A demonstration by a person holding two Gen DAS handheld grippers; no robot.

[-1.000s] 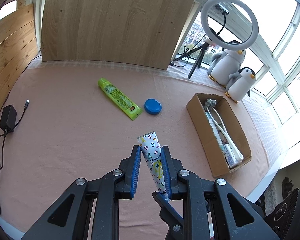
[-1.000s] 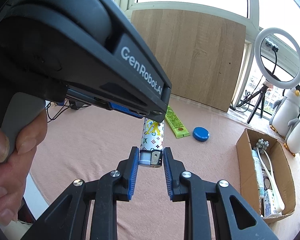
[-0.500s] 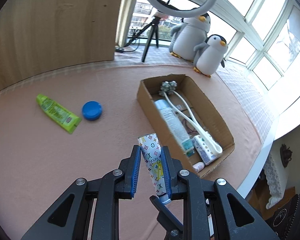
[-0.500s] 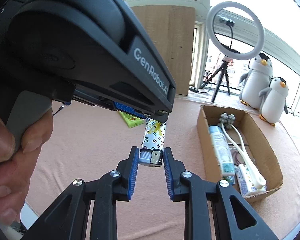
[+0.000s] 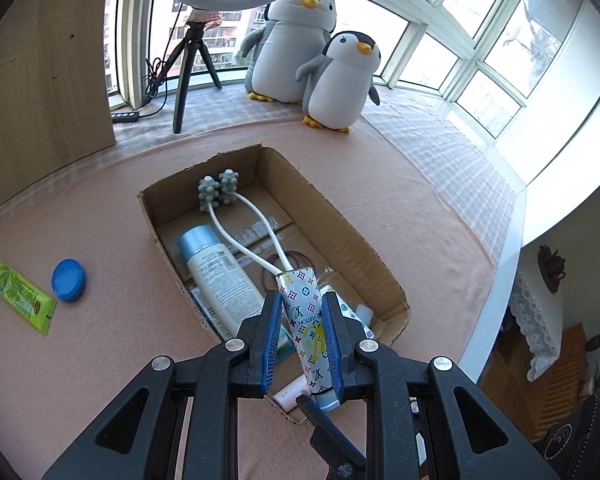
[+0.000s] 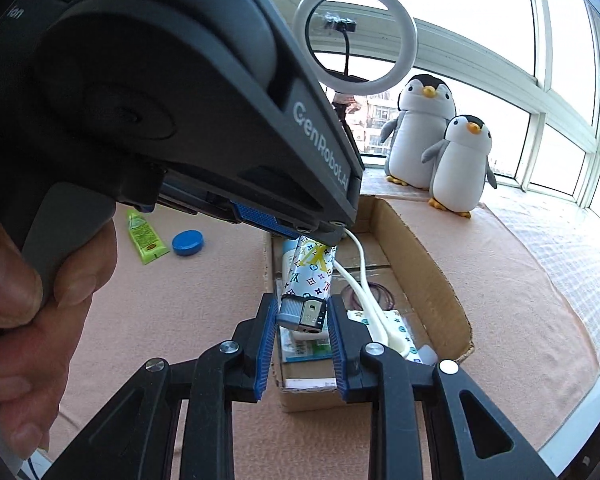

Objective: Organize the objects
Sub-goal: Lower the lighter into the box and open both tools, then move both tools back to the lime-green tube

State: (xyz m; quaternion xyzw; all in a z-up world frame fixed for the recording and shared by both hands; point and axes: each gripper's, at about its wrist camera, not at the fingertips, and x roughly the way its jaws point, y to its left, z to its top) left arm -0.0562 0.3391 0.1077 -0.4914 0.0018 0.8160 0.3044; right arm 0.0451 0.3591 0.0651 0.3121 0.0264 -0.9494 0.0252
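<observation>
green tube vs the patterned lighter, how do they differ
The green tube lies flat on the pink cloth, outside the cardboard box; the patterned lighter is held aloft over that box by the left claw. The tube is plain green, the lighter white with coloured monograms.

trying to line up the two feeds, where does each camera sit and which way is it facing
Left wrist: sits on the left gripper, looking forward and down into the cardboard box; its fingers clamp the patterned lighter.
Right wrist: sits on the right gripper, facing the box and windows; its open fingers flank the lighter's metal head, with the left gripper's body and the person's hand at left.
Shared: lighter, box, green tube, blue lid, penguins, ring light.
</observation>
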